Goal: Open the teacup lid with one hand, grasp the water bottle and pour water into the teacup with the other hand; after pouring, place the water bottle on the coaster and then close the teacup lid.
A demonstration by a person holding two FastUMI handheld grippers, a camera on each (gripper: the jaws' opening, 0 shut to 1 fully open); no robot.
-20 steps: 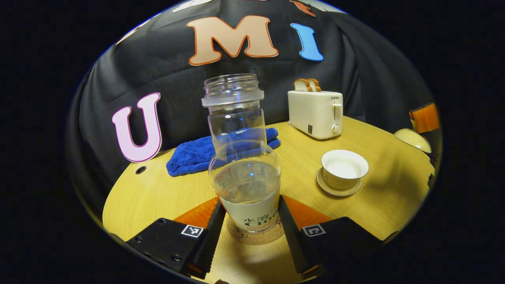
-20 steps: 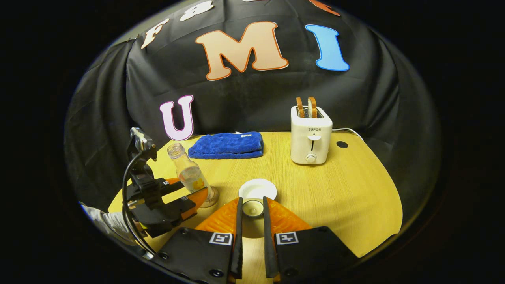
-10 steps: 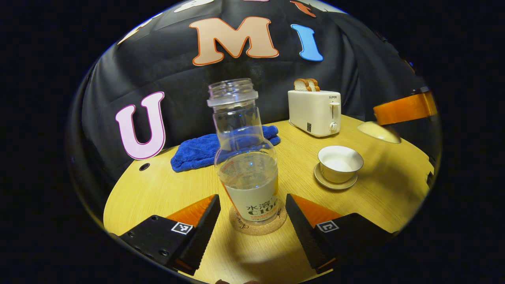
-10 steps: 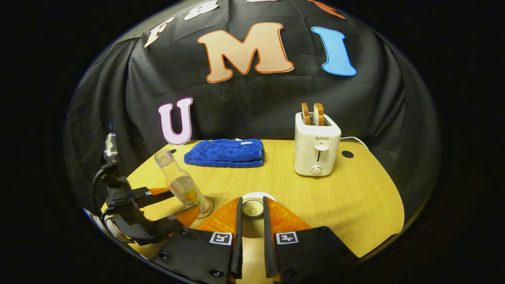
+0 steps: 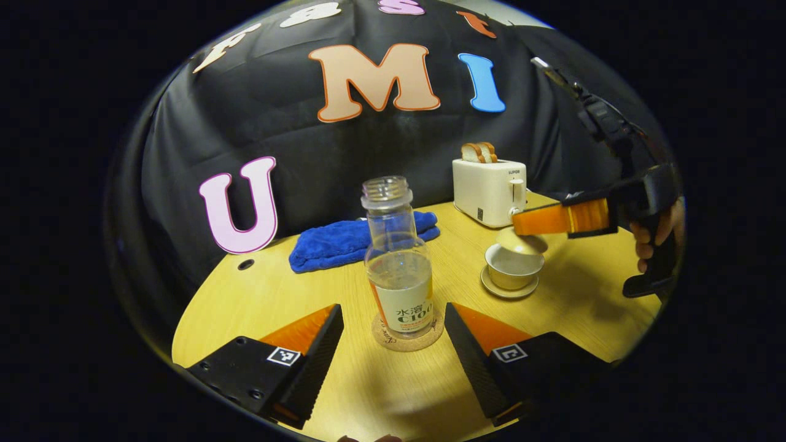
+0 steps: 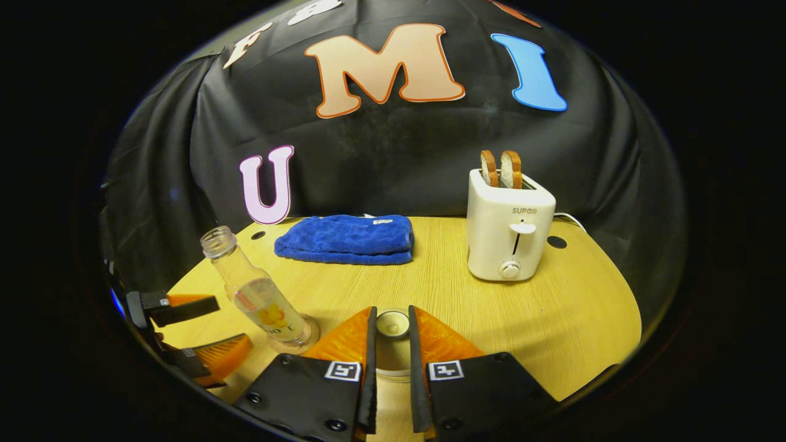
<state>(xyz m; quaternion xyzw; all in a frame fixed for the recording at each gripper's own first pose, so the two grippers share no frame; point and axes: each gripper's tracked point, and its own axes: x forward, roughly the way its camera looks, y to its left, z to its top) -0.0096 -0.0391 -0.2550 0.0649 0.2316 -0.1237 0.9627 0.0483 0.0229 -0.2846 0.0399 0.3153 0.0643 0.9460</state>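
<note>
Left gripper view: the water bottle (image 5: 398, 270) stood upright and uncapped on the round cork coaster (image 5: 408, 332), clear liquid filling its lower part. The left gripper (image 5: 393, 334) was spread wide, its fingers (image 5: 322, 344) on either side of the bottle and clear of it, holding nothing. To the right, the teacup (image 5: 513, 268) sat on its saucer (image 5: 508, 288) on the wooden table (image 5: 295, 301). The right gripper (image 5: 522, 224), held by a hand (image 5: 654, 236), reached in from the right and carried the teacup lid (image 5: 521, 242) just over the cup's mouth; contact between lid and rim could not be judged.

Right gripper view: the right gripper (image 6: 391, 334) was closed down on the lid's knob (image 6: 392, 323), one finger pressing each side, with the lid hanging beneath. The water bottle (image 6: 258, 298) stood on the coaster (image 6: 295, 339) at lower left. The left gripper (image 6: 202, 331) lay nearby, spread apart and clear of the bottle. A toaster (image 6: 509, 230) with two bread slices (image 6: 501, 168) and a folded blue towel (image 6: 347, 239) stood farther back.
</note>
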